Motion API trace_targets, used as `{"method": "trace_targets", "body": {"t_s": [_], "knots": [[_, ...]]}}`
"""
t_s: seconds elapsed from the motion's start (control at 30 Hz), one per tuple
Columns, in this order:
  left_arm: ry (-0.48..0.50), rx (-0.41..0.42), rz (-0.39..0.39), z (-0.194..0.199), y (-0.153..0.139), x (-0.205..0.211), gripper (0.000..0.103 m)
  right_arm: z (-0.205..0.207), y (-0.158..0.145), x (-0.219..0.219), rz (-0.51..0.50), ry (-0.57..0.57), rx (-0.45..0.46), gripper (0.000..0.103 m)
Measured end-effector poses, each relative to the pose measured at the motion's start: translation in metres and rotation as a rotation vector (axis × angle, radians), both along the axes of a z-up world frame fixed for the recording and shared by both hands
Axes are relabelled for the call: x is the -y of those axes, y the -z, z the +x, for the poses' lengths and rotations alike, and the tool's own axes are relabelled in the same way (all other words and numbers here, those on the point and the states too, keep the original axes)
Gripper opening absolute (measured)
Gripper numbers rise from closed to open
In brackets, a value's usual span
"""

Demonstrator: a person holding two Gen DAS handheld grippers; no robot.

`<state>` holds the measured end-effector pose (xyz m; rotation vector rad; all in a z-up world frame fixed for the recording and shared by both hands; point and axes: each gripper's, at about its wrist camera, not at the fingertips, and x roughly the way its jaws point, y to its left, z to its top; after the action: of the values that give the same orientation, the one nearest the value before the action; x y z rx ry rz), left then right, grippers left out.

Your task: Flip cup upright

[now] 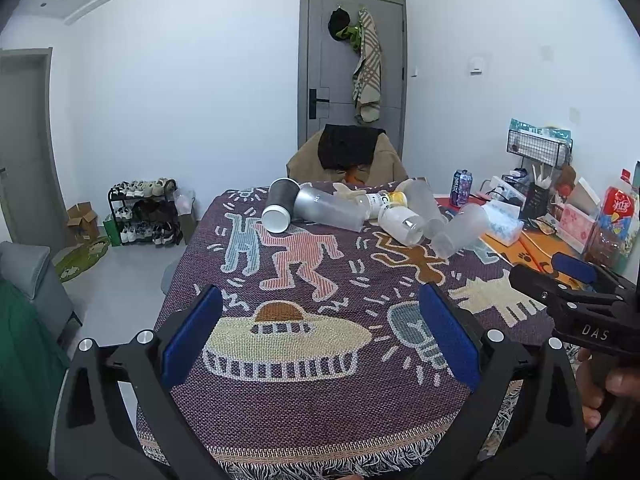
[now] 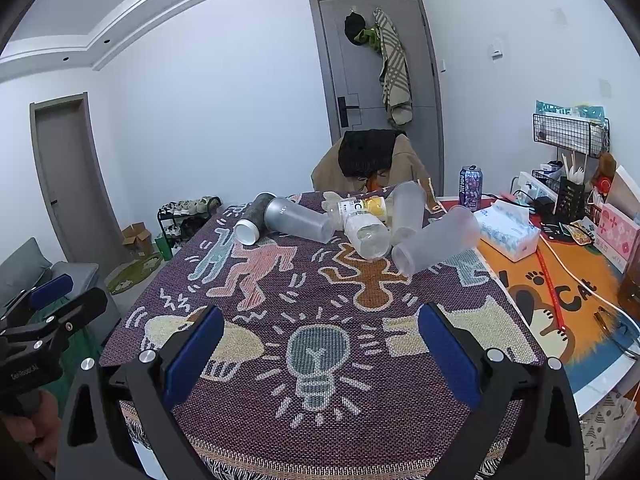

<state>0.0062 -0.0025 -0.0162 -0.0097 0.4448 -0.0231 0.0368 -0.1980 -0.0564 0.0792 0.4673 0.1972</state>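
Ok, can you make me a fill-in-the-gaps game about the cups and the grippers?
1. The dark cup is lying on its ____.
2. Both the left gripper and the right gripper are ____ and hold nothing.
3. The drink can is standing ____.
4. The pads on the gripper fingers are coloured ____.

Missing words: side; open; upright; blue

Home: shoe rack (image 1: pixel 142 212), sofa (image 1: pixel 28 280), coats on door (image 1: pixel 352 64).
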Motion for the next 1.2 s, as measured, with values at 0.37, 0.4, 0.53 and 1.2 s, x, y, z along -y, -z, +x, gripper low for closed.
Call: {"method": "trace_targets", "body": {"t_s": [0.37,0.4,0.53,1.2], "knots": [[0.006,-0.003,0.003,0.0003,0.0011,0.0013,0.098,0.0006,0.001,0.0014,0.003,0.005,-0.002,0.096],[0.007,-0.003,0.003,0.0005,0.0006,0.001,0.098,0.0007,0.0009,0.0012,0.002,0.005,-0.002,0.096],[0.01,-0.002,0.0,0.0022,-0.0019,0.0025,0.098,0.0012,0.0009,0.0012,0.002,0.006,-0.002,0.096],[0.039,0.006,-0.014,0.0044,-0.0055,0.0039,0.098,0.0072,-0.0003,0.0034,0.006,0.013,-0.014,0.096]]}}
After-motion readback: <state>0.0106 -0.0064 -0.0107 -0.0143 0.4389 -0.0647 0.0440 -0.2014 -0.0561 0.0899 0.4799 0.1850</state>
